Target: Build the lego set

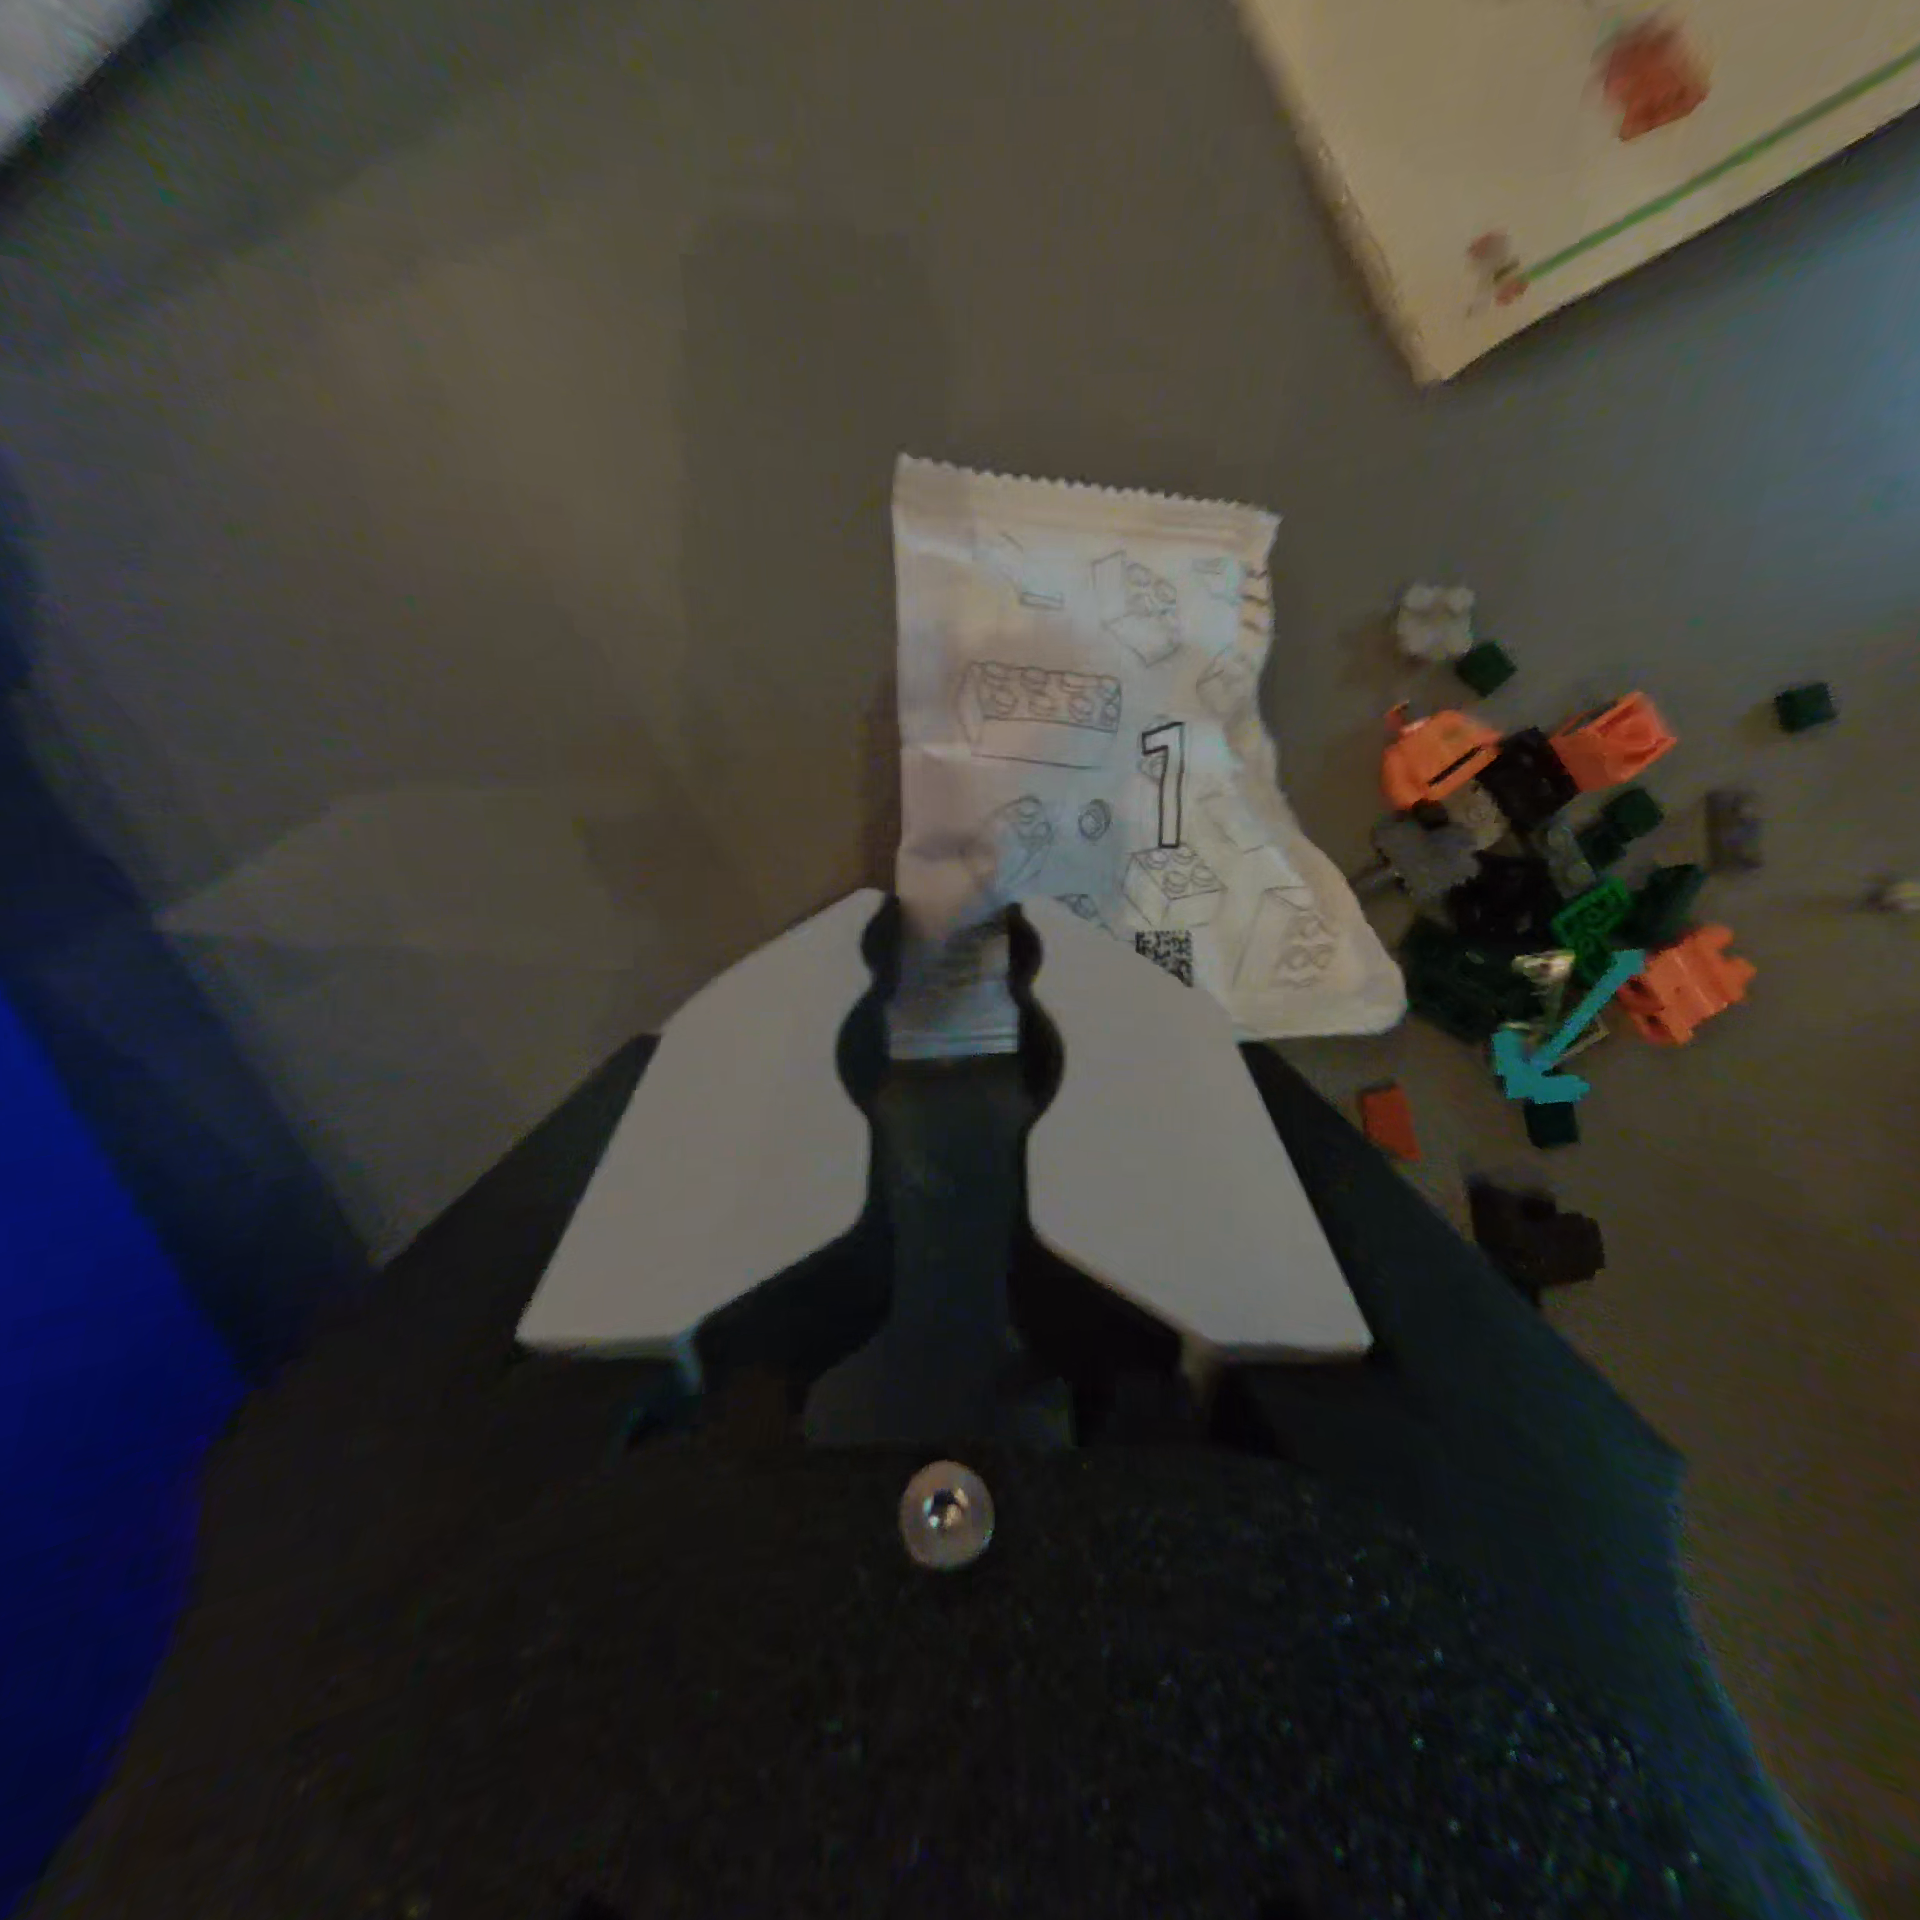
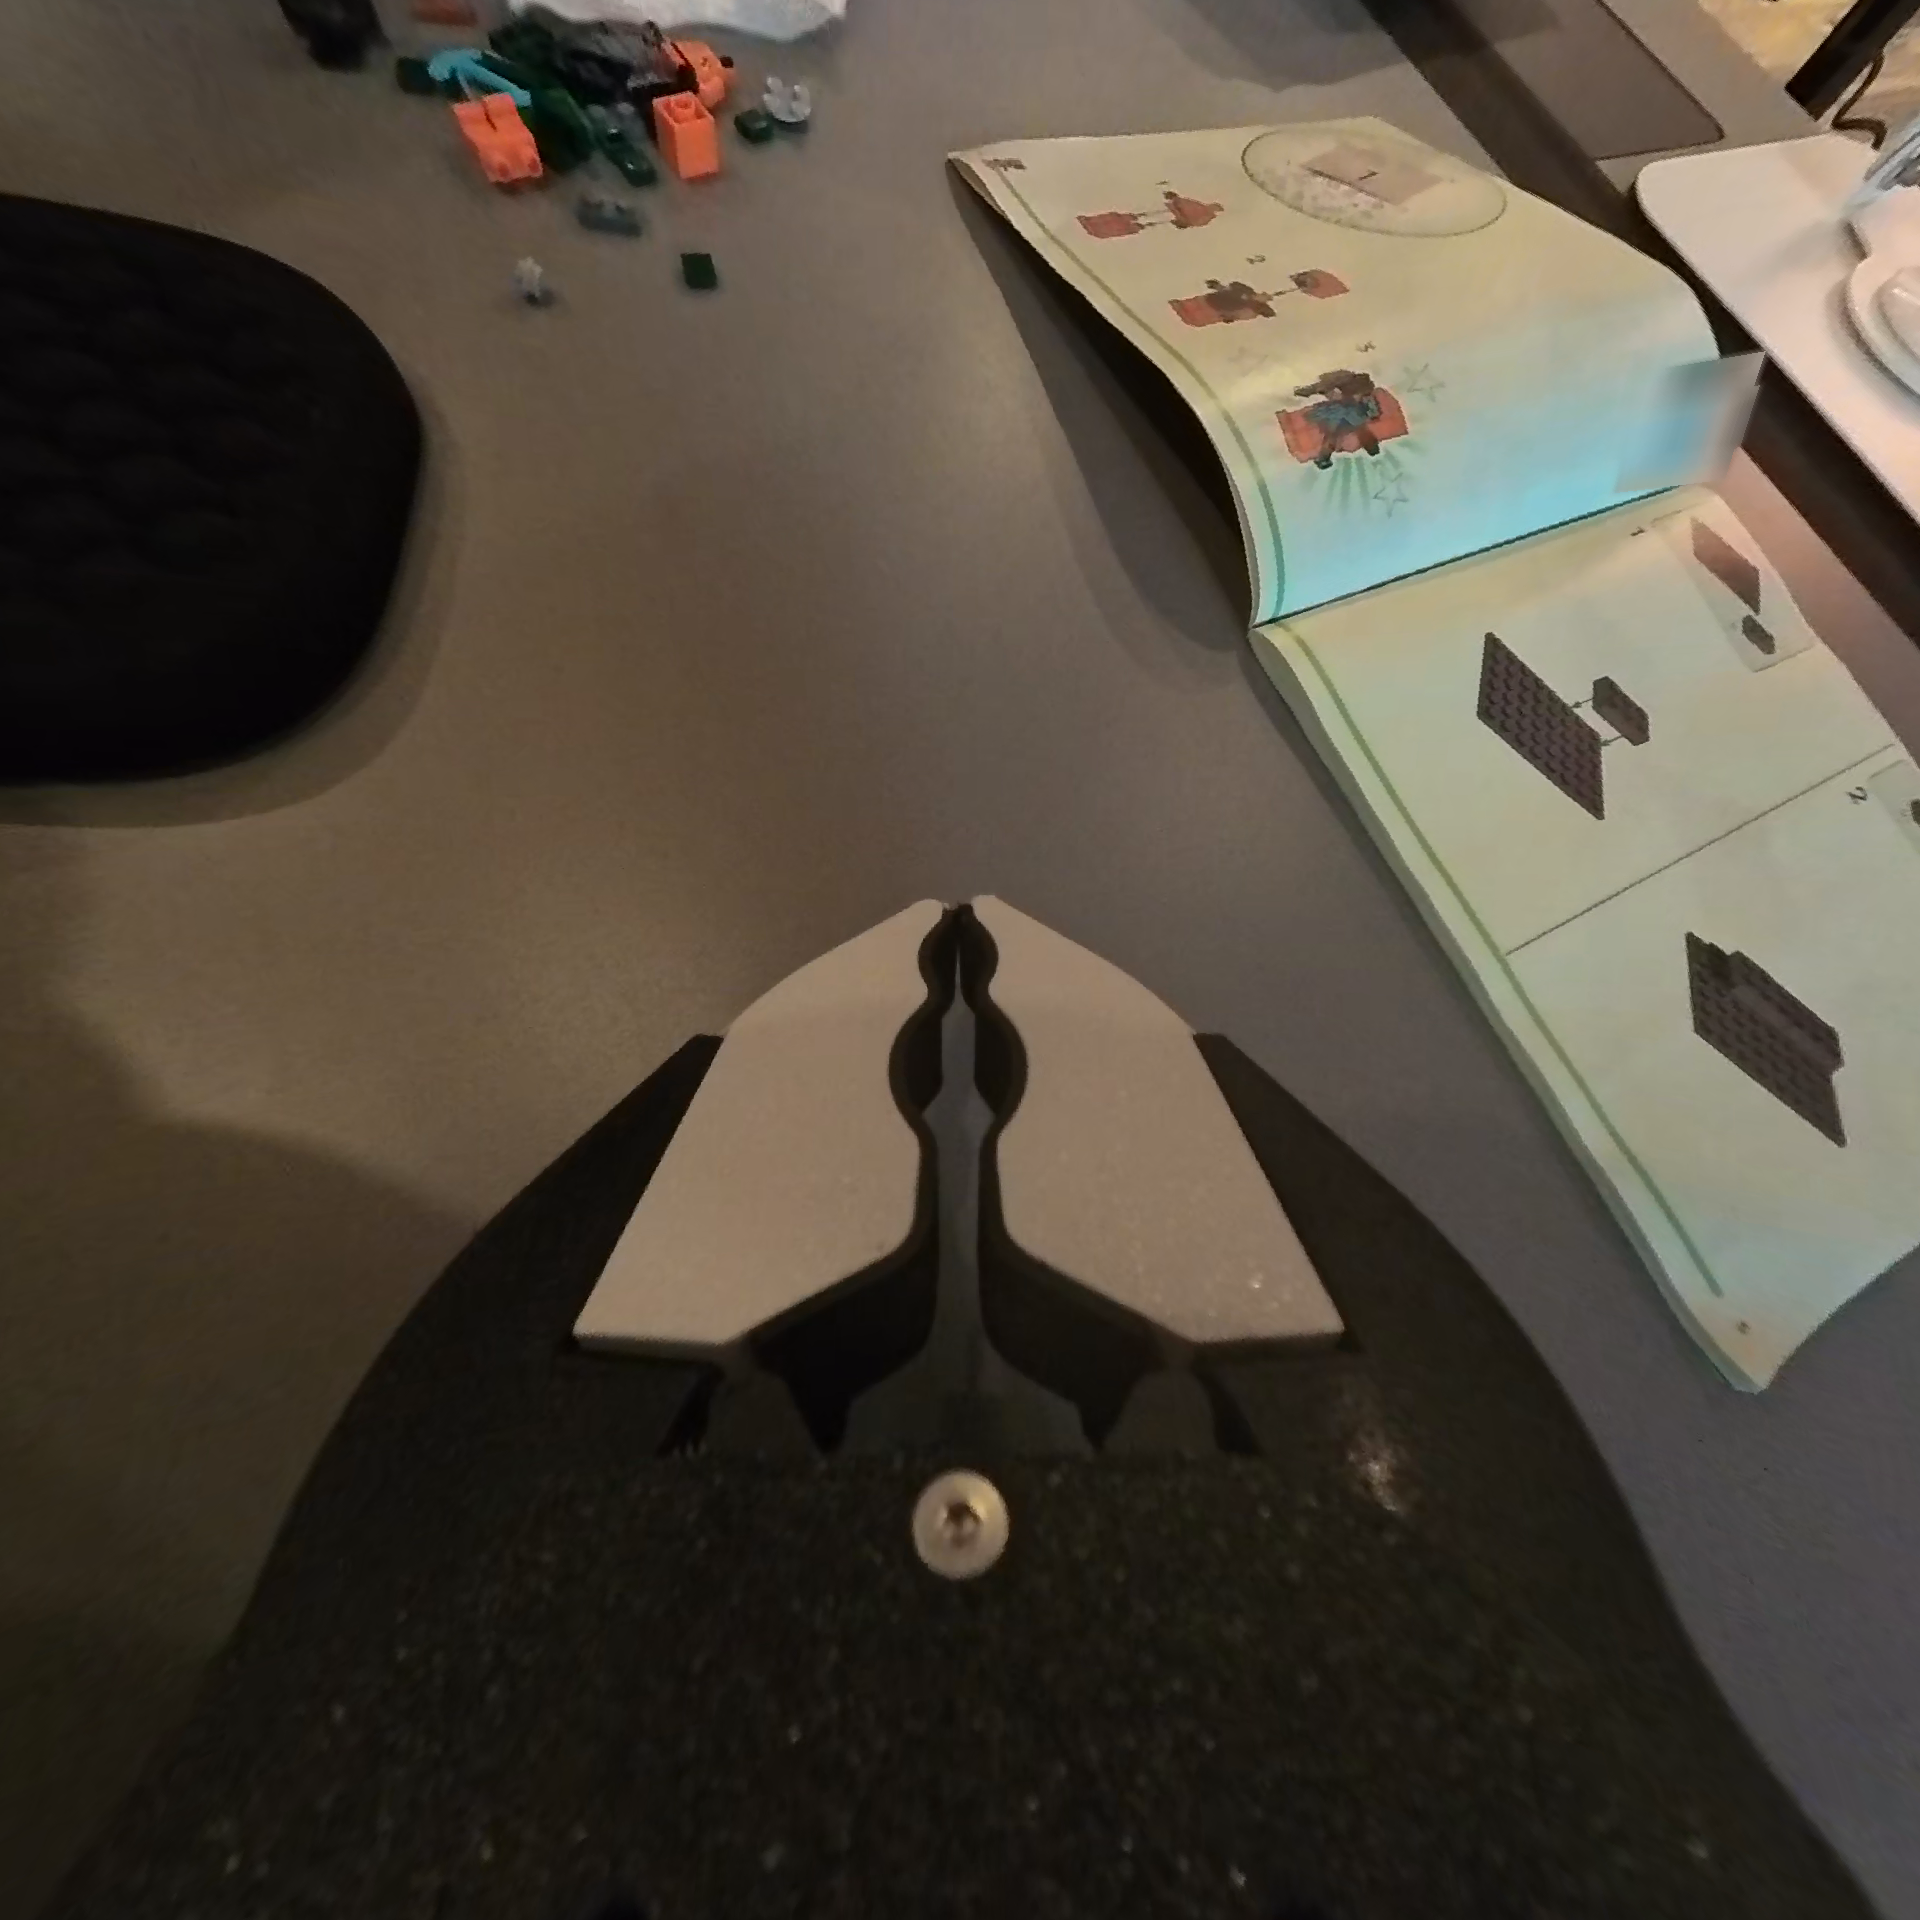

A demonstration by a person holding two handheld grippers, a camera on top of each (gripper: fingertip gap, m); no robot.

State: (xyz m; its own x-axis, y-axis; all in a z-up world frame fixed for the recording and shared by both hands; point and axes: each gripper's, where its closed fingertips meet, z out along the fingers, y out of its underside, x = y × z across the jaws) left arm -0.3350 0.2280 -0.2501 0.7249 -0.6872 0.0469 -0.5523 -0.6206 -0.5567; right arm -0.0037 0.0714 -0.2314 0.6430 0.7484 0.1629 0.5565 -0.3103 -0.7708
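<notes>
While bricks (image 1: 1538, 894) litter the grey table (image 1: 520, 520), a booklet (image 2: 1455, 623) lies open.

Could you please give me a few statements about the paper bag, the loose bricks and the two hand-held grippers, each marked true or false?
1. The left hand-held gripper pinches the white paper bag. True.
2. The right hand-held gripper holds an orange brick. False: its fingers are closed on nothing, above bare table.
3. The loose bricks lie in a pile beside the bag. True.
4. The instruction booklet is closed. False: it lies open, showing building steps.
5. The bricks are all one colour. False: orange, dark green, black, grey and a teal piece show.
</notes>
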